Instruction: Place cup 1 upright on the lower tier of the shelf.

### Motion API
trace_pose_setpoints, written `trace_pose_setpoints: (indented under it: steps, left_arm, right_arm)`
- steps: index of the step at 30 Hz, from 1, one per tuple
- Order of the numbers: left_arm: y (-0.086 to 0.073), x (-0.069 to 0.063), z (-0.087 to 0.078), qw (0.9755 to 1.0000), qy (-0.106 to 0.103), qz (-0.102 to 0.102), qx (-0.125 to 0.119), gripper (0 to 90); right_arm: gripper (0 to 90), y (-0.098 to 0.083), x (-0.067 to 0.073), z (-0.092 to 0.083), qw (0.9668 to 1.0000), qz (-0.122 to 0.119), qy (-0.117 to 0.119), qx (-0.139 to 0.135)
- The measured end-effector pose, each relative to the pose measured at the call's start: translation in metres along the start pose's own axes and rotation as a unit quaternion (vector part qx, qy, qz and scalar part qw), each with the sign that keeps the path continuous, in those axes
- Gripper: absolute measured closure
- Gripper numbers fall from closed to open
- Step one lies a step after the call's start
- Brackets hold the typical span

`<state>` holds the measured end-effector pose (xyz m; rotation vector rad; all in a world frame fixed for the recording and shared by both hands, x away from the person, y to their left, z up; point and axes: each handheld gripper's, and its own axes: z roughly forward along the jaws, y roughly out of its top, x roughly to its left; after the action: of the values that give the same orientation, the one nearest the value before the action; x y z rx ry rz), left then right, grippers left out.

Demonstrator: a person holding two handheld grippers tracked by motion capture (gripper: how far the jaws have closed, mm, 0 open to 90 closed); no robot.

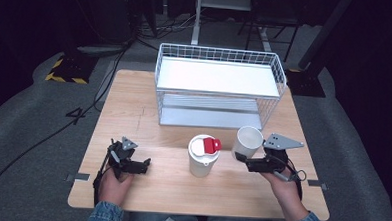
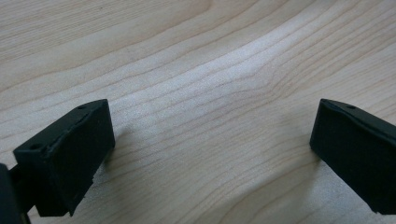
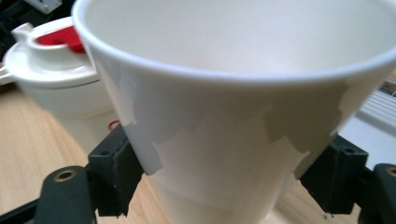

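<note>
Right gripper (image 1: 240, 157) clamps open cup (image 1: 247, 142), tilted, beside lidded cup (image 1: 202, 156). Right gripper view: jaws press cup (image 3: 233, 116) walls. Left gripper (image 1: 145, 164) open; left gripper view: bare table (image 2: 210, 70) between jaws.

Both forearms at the bottom of the high view wear blue denim sleeves. The left gripper (image 1: 142, 165) is black, with a small grey three-cornered plate on top and a black cable looping beside the wrist. The right gripper (image 1: 239, 157) is black too, topped by a larger grey three-cornered plate with dark holes, a cable coiling behind it. In the gripper views the jaws are blocky matt black pads with small screw holes; a brass-ringed hole sits at lower left of the right gripper view.
</note>
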<state>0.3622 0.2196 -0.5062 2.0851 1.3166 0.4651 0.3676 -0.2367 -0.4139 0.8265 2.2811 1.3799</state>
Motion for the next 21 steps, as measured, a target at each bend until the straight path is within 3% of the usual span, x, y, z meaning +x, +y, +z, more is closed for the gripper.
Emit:
trace_pose_setpoints:
  steps: [21]
  left_arm:
    - [0.0,0.0,0.0,1.0,0.001,0.0,0.0,0.4]
  right_arm:
    - [23.8,0.026,-0.03,0.035,0.9997,0.011,-0.023,0.0]
